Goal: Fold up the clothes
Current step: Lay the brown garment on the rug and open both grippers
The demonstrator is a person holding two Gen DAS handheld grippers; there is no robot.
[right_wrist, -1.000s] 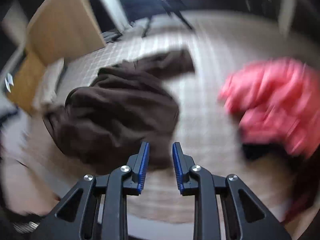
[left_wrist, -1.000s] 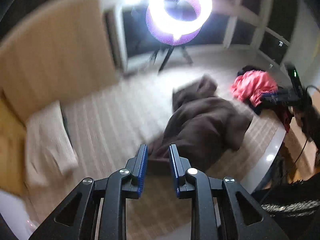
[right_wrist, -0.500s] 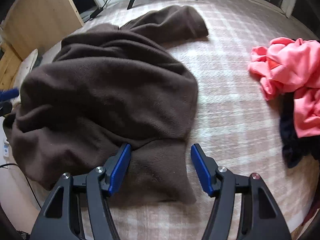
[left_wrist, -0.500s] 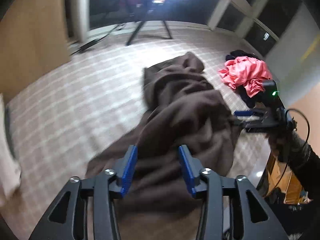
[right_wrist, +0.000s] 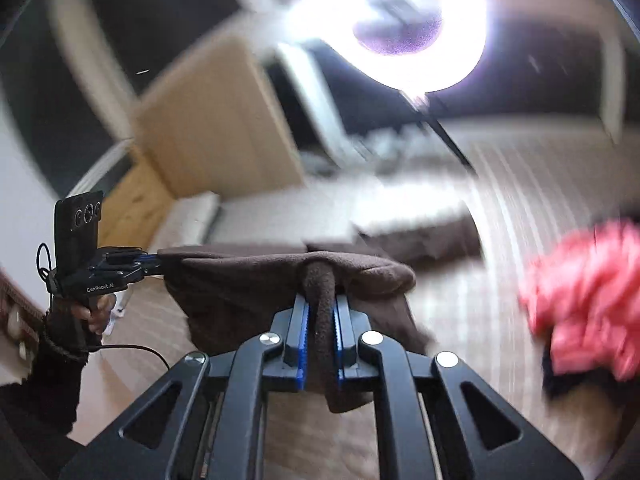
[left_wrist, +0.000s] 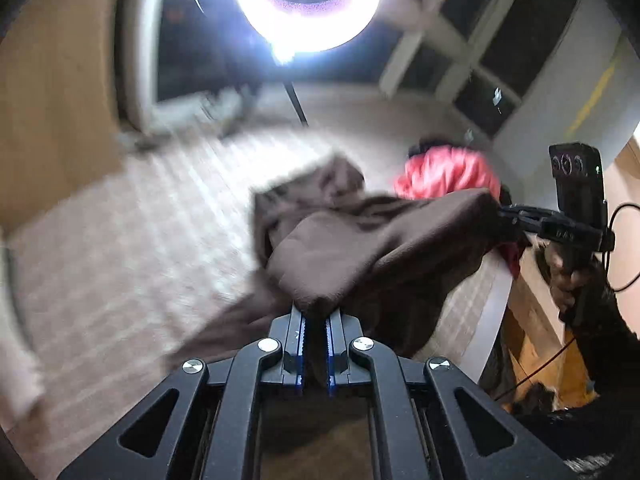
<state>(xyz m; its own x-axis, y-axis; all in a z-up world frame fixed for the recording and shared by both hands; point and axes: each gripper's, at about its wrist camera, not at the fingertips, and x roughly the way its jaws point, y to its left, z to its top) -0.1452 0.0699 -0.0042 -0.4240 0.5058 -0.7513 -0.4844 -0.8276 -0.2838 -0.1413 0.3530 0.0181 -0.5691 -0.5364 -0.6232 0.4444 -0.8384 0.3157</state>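
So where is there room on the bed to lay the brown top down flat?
The checked bedcover is bare from the brown fleece garment across to the wooden headboard and pale pillow. It is crowded by the pink clothes near the bed's edge.

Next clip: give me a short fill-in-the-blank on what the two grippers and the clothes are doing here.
1. Both grippers grip the same ____ garment.
2. The left gripper and right gripper have their jaws ____ on its fabric.
3. The heap lying beside it on the checked cover is ____ in colour.

Missing words: brown; shut; pink
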